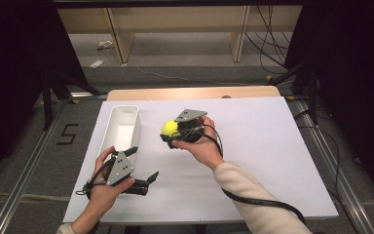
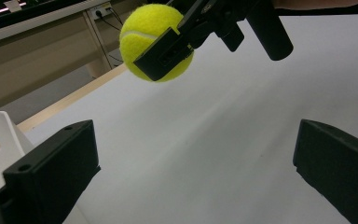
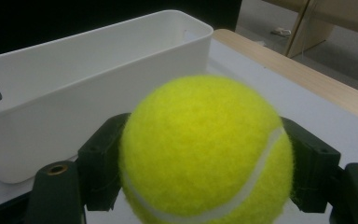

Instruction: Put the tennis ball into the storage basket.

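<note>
A yellow tennis ball is held above the white table sheet, with my right gripper shut on it. In the right gripper view the ball sits squeezed between both black jaws, close to the long white bin. The white bin stands left of the ball in the high view, its inside empty. My left gripper rests low near the bin's near end, open with nothing between its jaws. In the left gripper view the ball hangs ahead, gripped by the other gripper.
The white sheet covers the wooden table, whose far edge shows beyond it. Metal rails run along both sides. Wooden shelving legs and cables lie on the floor beyond the table.
</note>
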Demonstrator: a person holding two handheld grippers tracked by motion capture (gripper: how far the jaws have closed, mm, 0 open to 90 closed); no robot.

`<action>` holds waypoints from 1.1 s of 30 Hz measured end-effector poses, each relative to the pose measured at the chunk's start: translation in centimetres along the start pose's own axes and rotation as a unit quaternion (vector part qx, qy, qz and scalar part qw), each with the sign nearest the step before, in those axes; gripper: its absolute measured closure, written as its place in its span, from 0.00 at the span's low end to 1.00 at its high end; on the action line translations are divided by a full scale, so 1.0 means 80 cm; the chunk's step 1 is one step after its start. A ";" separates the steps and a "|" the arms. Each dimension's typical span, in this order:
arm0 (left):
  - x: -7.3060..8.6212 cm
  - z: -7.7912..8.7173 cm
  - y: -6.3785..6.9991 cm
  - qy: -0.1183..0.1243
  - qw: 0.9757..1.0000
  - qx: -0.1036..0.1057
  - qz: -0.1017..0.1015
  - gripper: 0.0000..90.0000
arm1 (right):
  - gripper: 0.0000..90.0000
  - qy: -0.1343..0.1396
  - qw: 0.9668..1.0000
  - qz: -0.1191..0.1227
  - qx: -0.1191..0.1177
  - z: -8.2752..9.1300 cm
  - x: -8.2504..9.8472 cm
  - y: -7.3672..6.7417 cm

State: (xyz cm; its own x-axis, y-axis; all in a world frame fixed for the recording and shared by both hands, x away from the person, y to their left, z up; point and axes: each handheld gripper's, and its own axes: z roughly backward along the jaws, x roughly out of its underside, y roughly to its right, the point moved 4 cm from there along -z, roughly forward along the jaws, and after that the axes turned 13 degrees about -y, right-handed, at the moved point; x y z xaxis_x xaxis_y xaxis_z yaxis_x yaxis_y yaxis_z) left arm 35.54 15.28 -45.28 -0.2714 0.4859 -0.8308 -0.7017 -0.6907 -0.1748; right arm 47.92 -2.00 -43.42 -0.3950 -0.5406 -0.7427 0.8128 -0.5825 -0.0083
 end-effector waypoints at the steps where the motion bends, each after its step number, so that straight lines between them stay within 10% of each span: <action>1: 0.000 0.000 0.000 0.000 1.000 0.000 0.000 0.00 | 0.30 0.000 1.000 0.000 0.000 0.000 0.000 0.000; 33: 0.000 0.000 0.000 -0.001 1.000 0.001 0.003 0.00 | 0.30 -0.001 1.000 0.004 -0.006 -0.007 -0.012 -0.007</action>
State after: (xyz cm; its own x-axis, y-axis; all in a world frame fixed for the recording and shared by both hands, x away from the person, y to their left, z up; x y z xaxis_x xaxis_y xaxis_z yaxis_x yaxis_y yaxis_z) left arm 35.51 15.27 -45.30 -0.2777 0.4831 -0.8304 -0.7010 -0.6930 -0.1687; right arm 48.06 -0.81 -43.05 -0.3894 -0.5461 -0.7417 0.8205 -0.5716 -0.0100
